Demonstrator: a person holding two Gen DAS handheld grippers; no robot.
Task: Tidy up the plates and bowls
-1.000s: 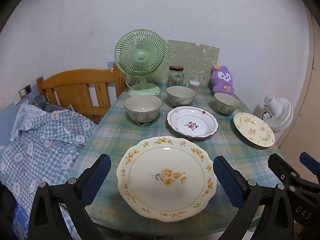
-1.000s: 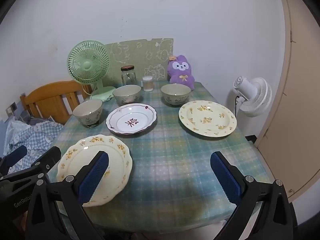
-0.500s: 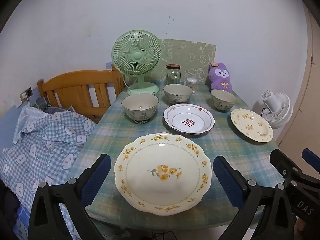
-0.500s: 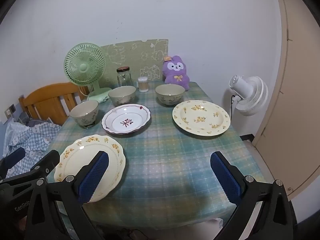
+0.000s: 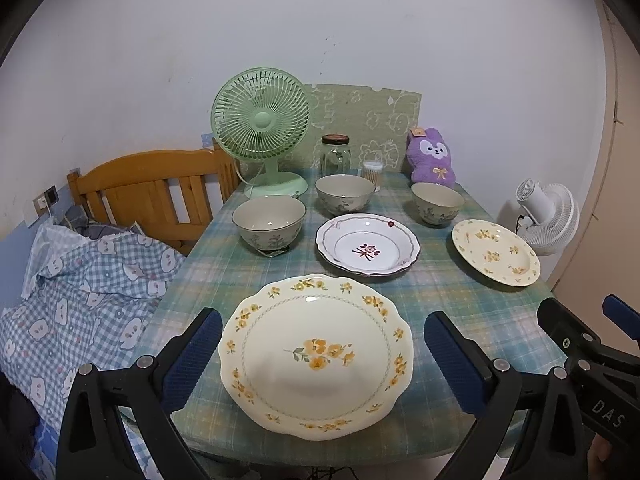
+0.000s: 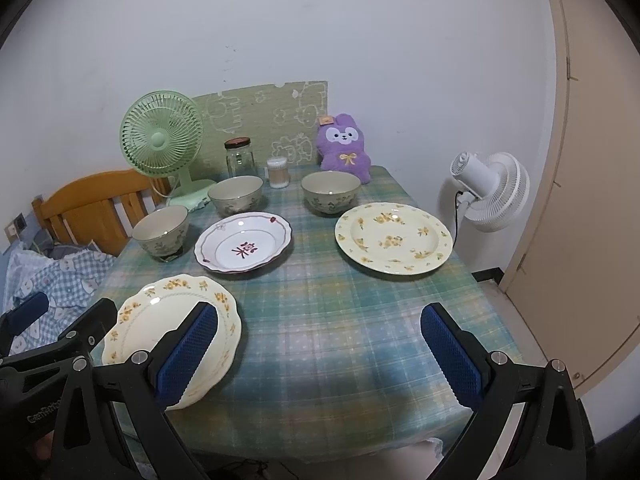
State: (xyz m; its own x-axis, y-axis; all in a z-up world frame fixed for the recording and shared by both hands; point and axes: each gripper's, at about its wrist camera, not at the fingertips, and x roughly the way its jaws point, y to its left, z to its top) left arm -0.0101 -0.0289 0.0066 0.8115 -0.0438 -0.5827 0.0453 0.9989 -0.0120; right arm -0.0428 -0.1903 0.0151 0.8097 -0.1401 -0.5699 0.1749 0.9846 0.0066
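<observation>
Plaid tablecloth beneath us: our left claw gapes wide around the scalloped floral plate; our right claw gapes empty beside it.

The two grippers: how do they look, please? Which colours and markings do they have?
Both the left gripper and the right gripper have black frames with silver bolts and blue textured pads. White letters "DAS" mark the right one's side.

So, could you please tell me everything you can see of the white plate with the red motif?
The white plate is a deep, glossy, ceramic-looking dish with a scalloped, dark-edged rim, a grey band and a red floral motif at its centre. It is empty, lies flat on the checked tablecloth mid-table, in front of the bowls, and touches nothing else.
</observation>
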